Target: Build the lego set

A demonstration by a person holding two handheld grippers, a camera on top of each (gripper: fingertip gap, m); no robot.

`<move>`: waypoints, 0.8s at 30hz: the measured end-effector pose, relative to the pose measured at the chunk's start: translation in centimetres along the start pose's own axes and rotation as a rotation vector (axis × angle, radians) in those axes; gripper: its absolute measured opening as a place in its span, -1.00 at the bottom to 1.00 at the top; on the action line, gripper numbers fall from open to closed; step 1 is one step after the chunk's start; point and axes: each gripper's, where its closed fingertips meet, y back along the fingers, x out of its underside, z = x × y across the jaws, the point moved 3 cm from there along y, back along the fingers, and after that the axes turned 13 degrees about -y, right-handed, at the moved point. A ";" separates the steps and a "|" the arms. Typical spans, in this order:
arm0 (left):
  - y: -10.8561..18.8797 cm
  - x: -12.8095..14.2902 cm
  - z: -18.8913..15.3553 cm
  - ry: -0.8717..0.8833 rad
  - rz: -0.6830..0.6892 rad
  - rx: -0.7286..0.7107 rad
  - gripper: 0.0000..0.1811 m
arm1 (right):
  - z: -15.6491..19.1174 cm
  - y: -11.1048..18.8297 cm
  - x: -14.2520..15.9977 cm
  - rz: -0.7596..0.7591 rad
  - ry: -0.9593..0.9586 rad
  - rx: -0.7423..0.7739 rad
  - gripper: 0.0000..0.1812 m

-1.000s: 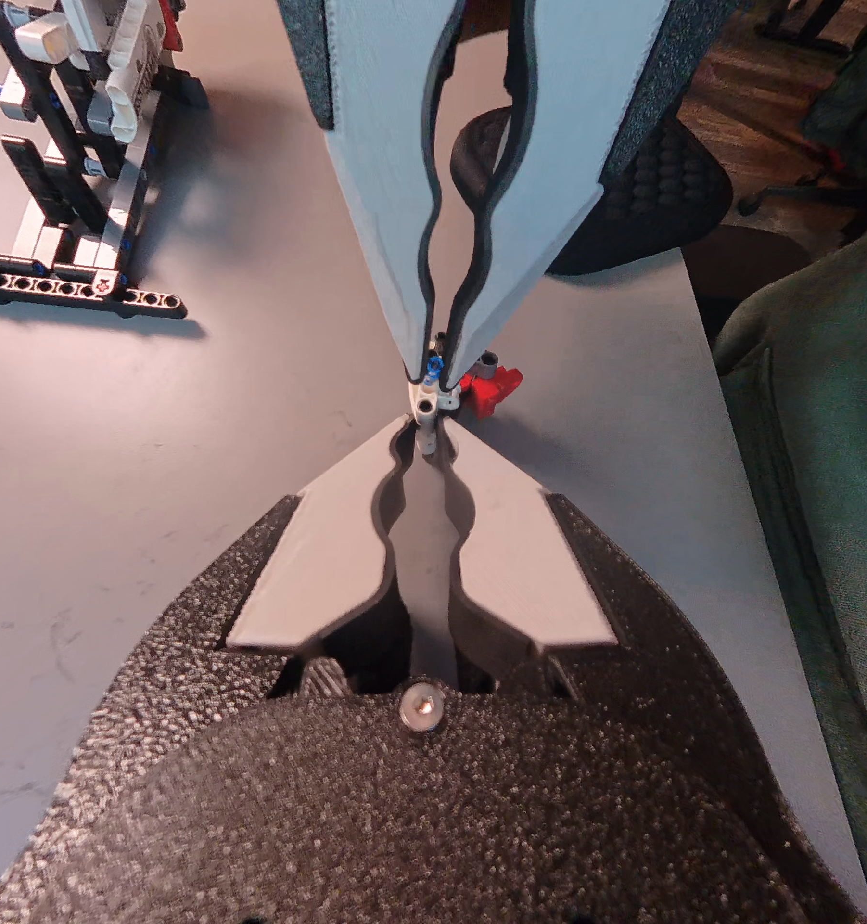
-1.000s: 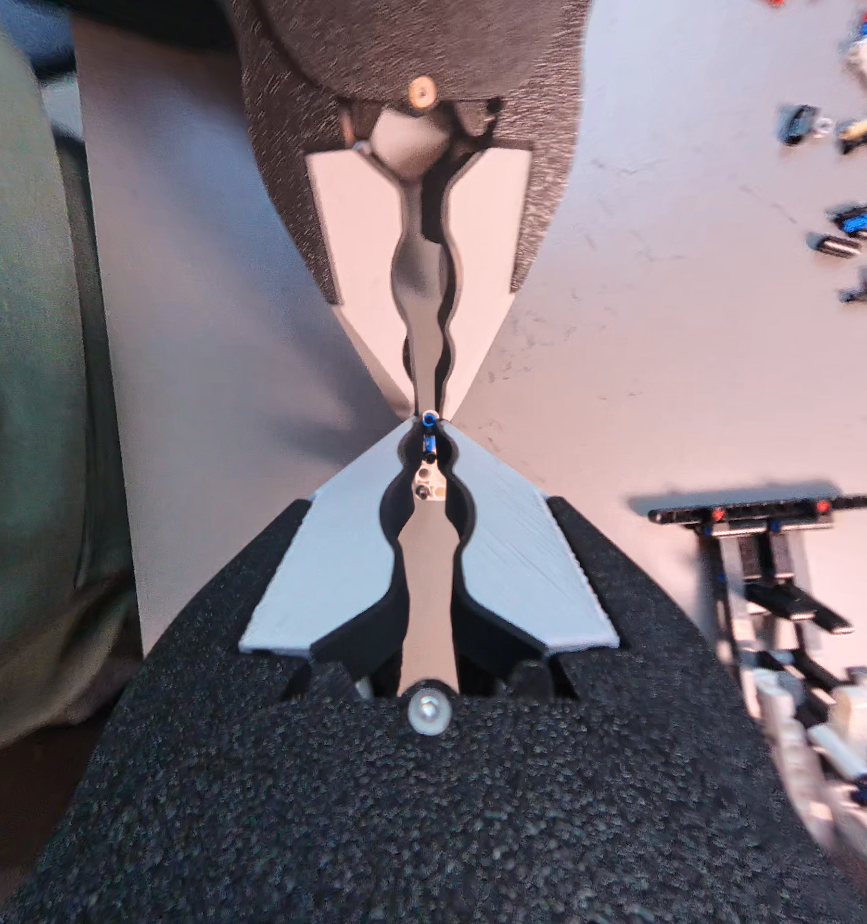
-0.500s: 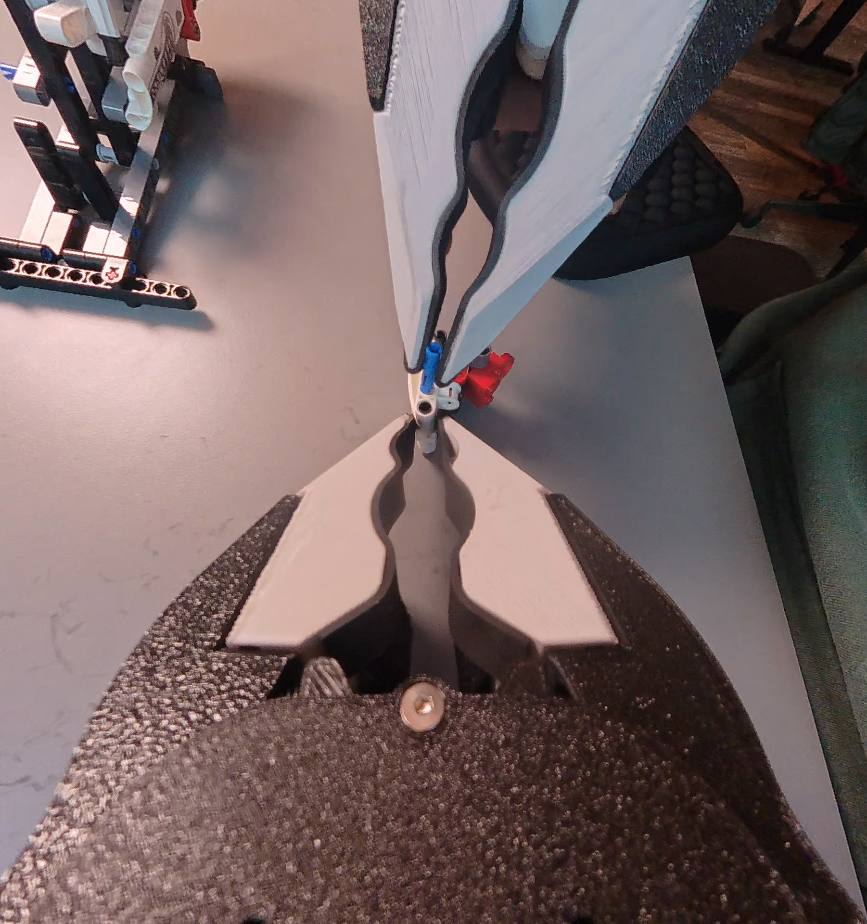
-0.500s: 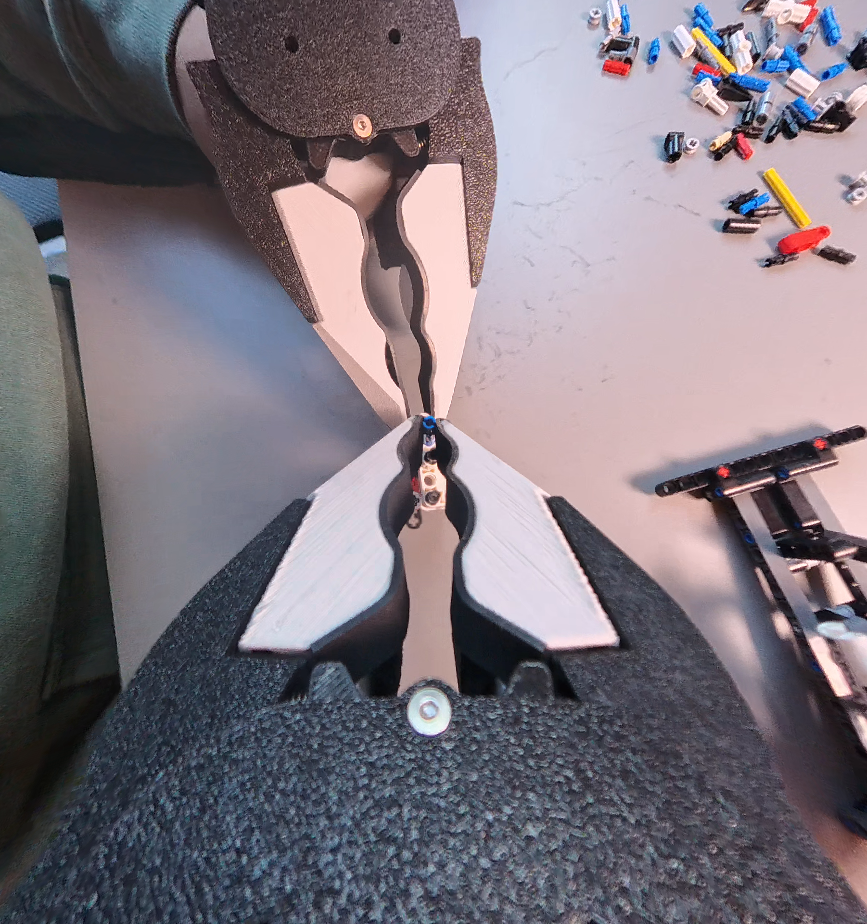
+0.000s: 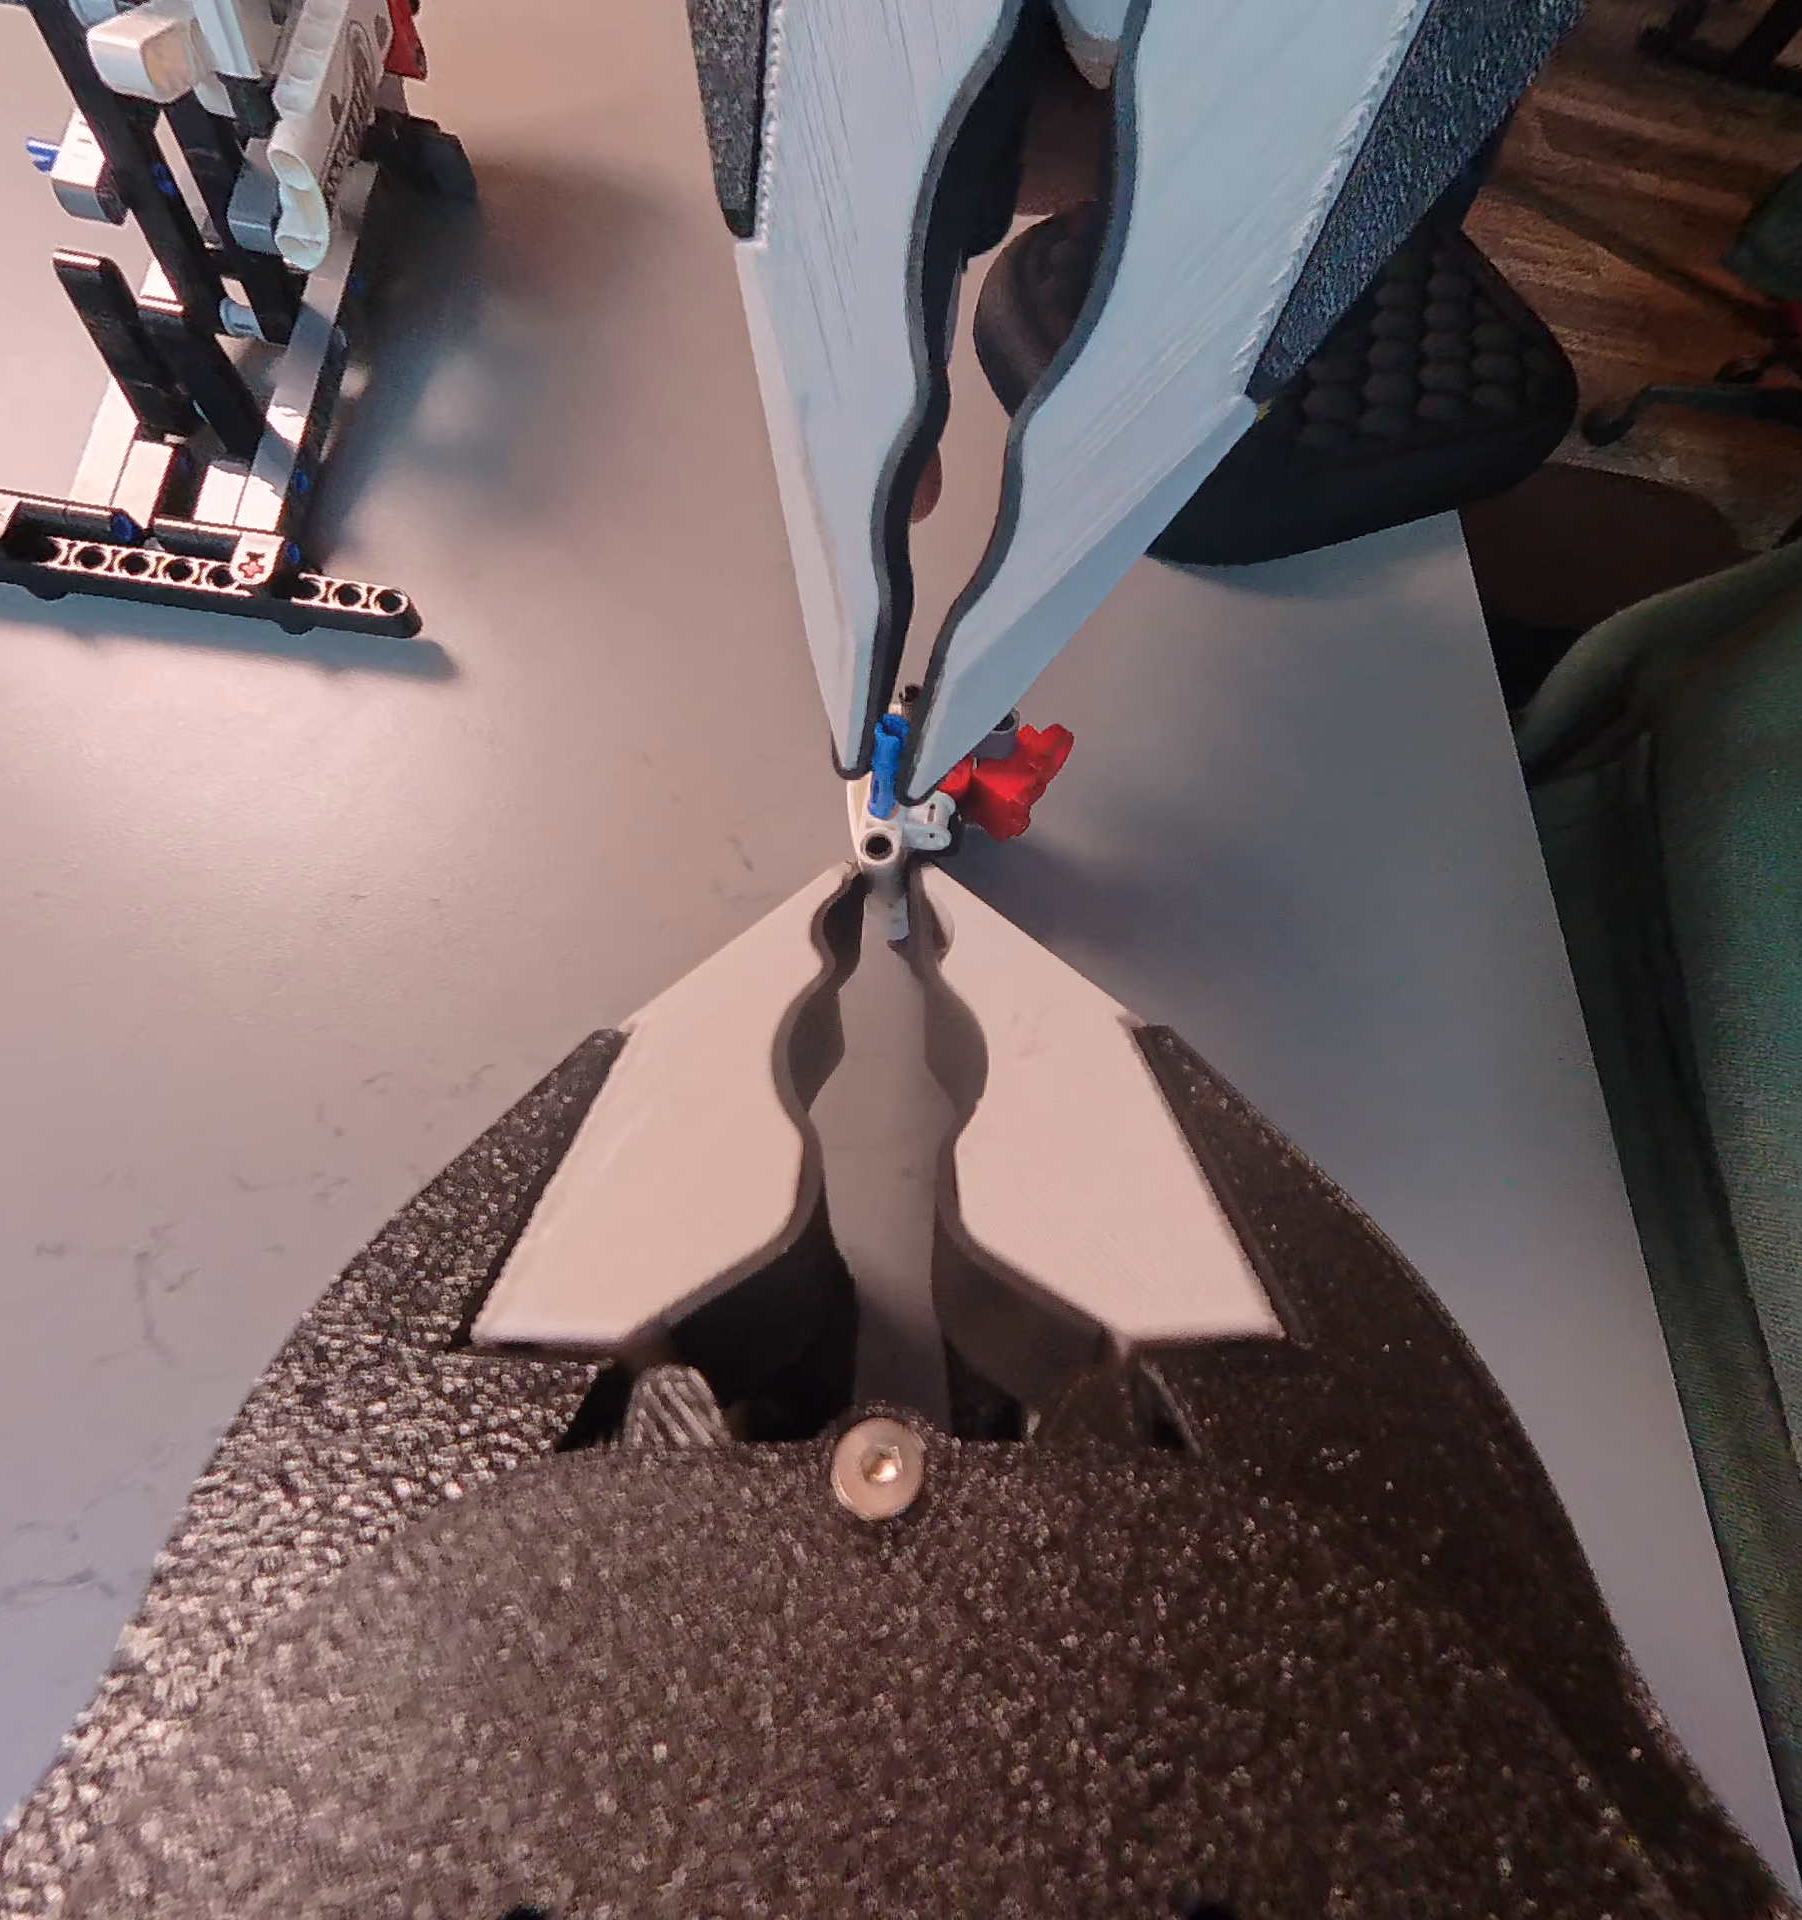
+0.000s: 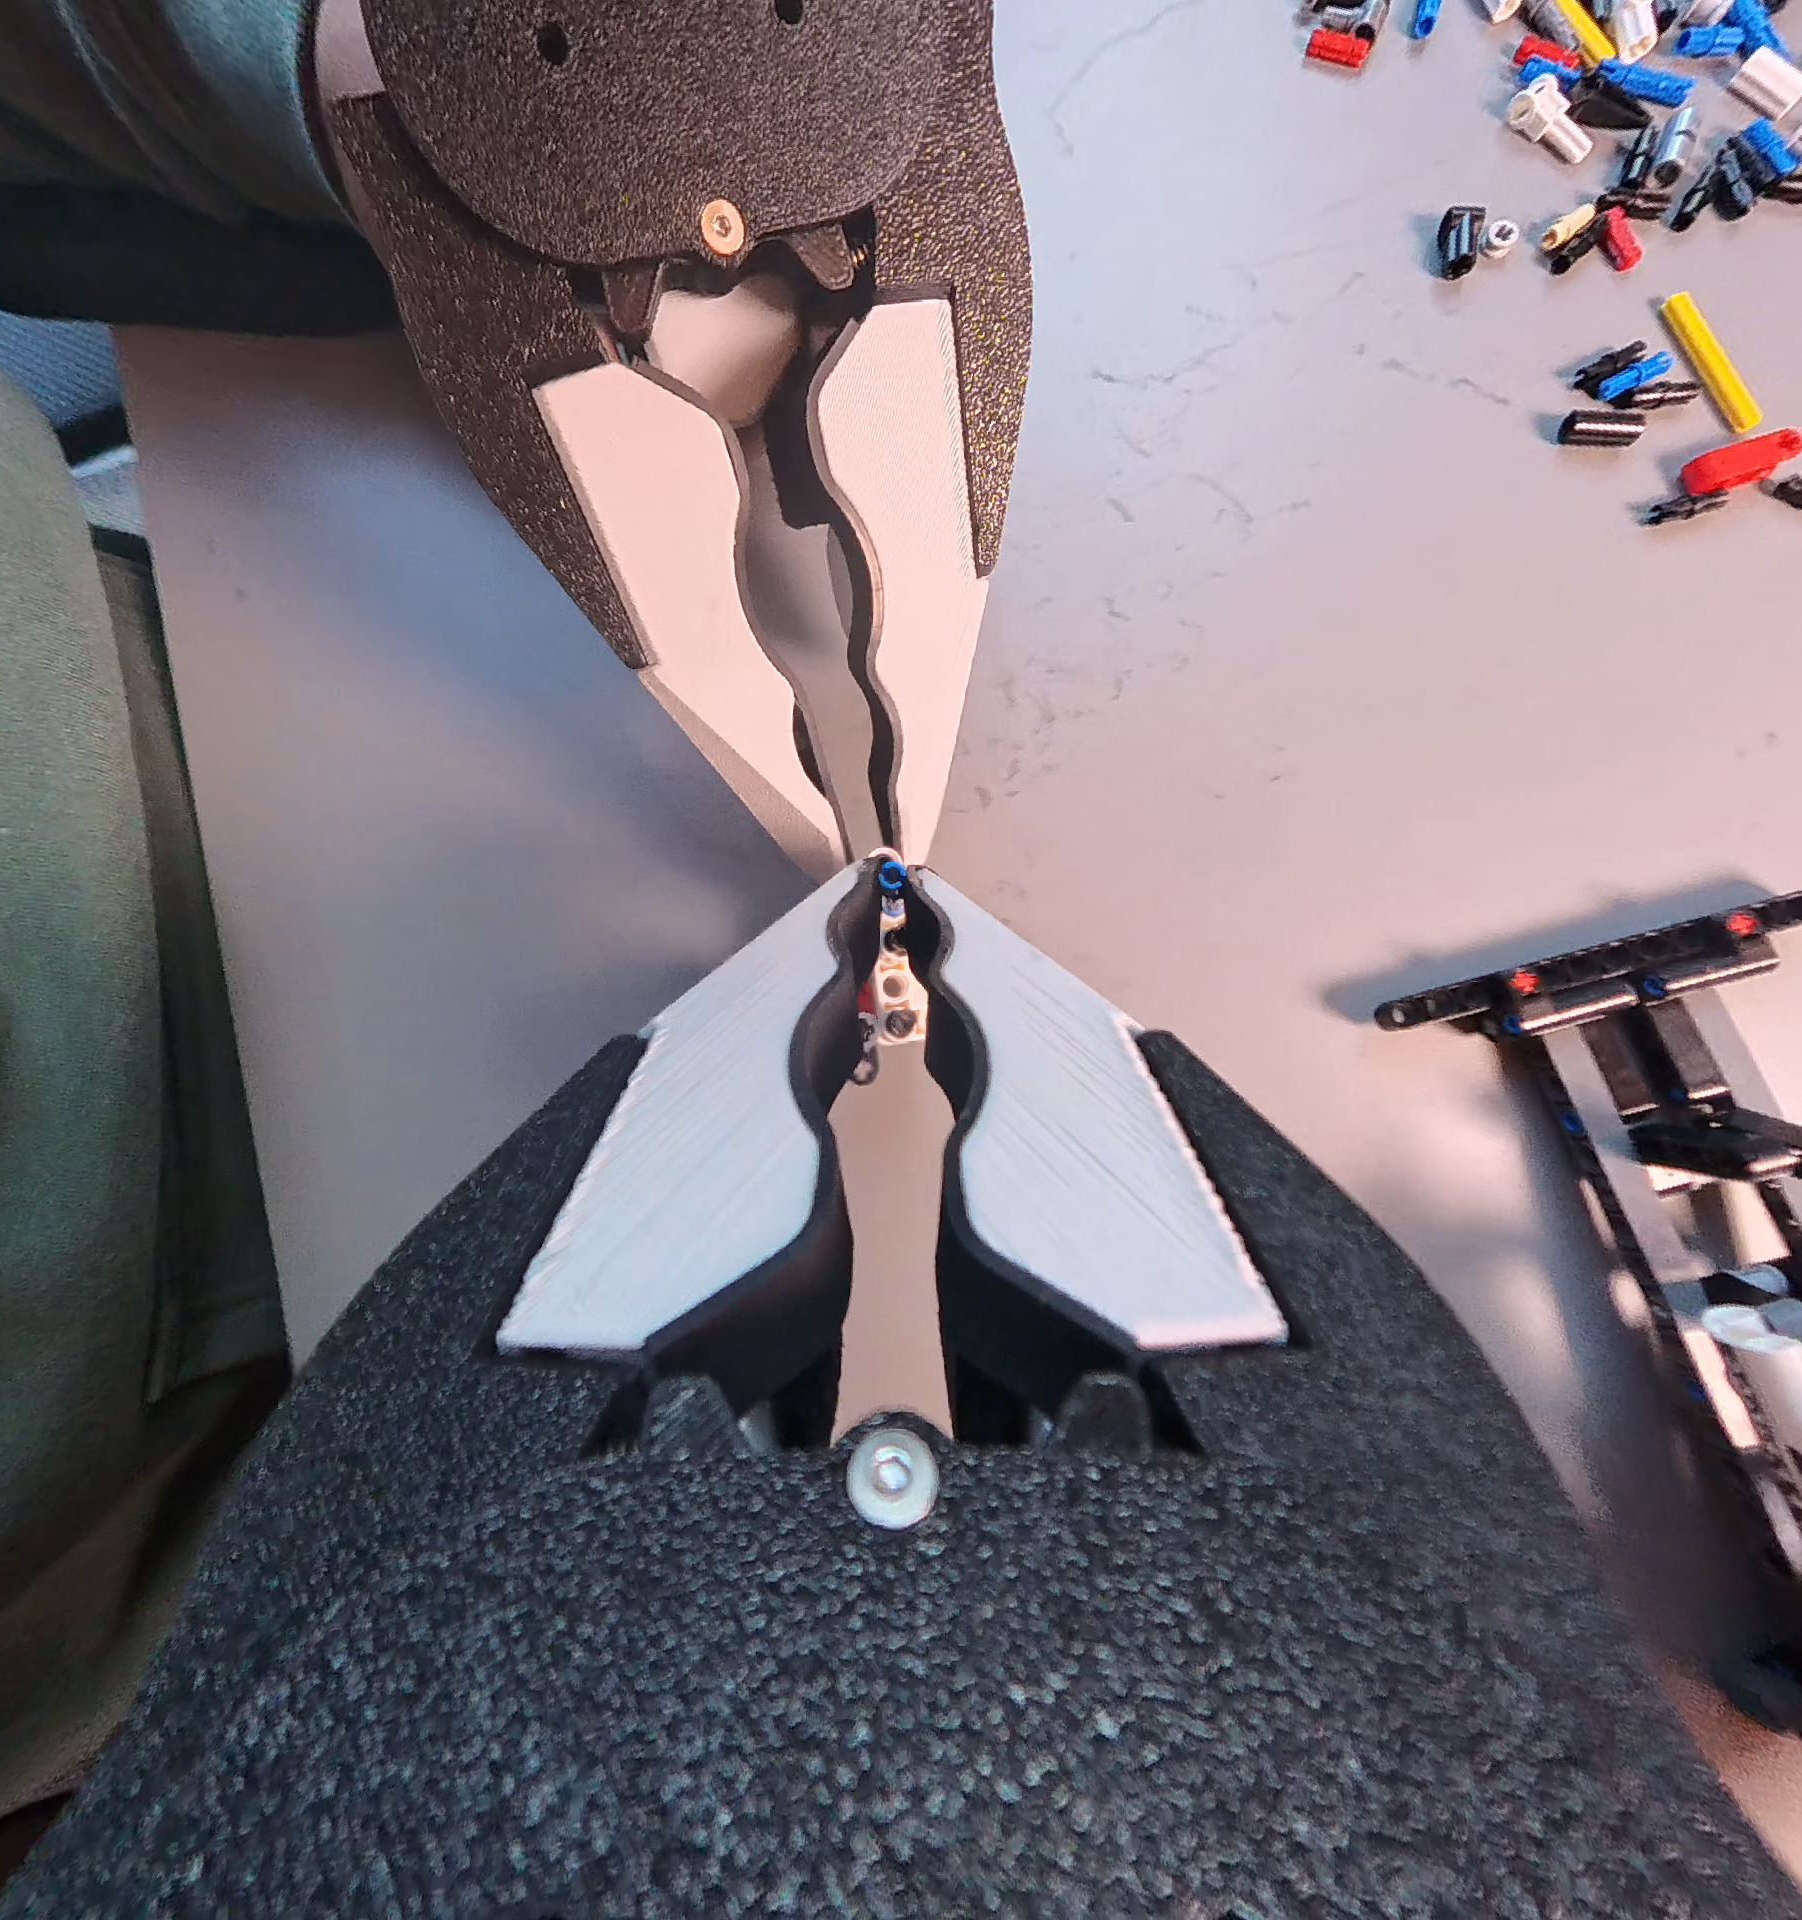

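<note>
My left gripper point(image 5: 892, 899) is shut on a small white and grey lego sub-assembly point(image 5: 881, 847) that has a red part point(image 5: 1016, 774) on its right side. My right gripper point(image 5: 884, 774) comes down from the top, shut on a blue pin point(image 5: 884, 758), with the pin's end against the white piece. In the right wrist view my right gripper point(image 6: 892, 878) pinches the blue pin point(image 6: 889, 880), and the white piece point(image 6: 897, 997) shows between its fingers. The left gripper point(image 6: 876, 844) meets it tip to tip. Both are held just above the grey table point(image 5: 357, 935).
The partly built black and white lego frame point(image 5: 180, 364) stands at the far left, and shows on the right in the right wrist view point(image 6: 1707, 1143). Loose pieces point(image 6: 1655, 125) lie at the back right. The table edge point(image 5: 1499, 727), a chair point(image 5: 1396, 364) and a person's green clothing point(image 6: 45, 935) are close by. Both grippers' tips are close together, under 4 cm apart.
The two grippers stay tip to tip on the pin and the sub-assembly. The right gripper has tilted, so its view now takes in the loose pieces and more of the table.
</note>
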 end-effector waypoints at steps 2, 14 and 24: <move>0.0 0.0 -0.1 -0.007 0.005 -0.008 -0.92 | 0.2 0.1 0.2 -0.001 -0.031 -0.020 -0.96; -0.1 -0.1 -0.3 -0.079 0.030 -0.053 -0.92 | 0.4 -0.4 0.5 0.137 0.083 0.023 -0.96; -0.2 -0.1 -0.4 -0.081 0.024 -0.039 -0.92 | 0.7 -0.1 0.3 0.249 0.182 -0.010 -0.80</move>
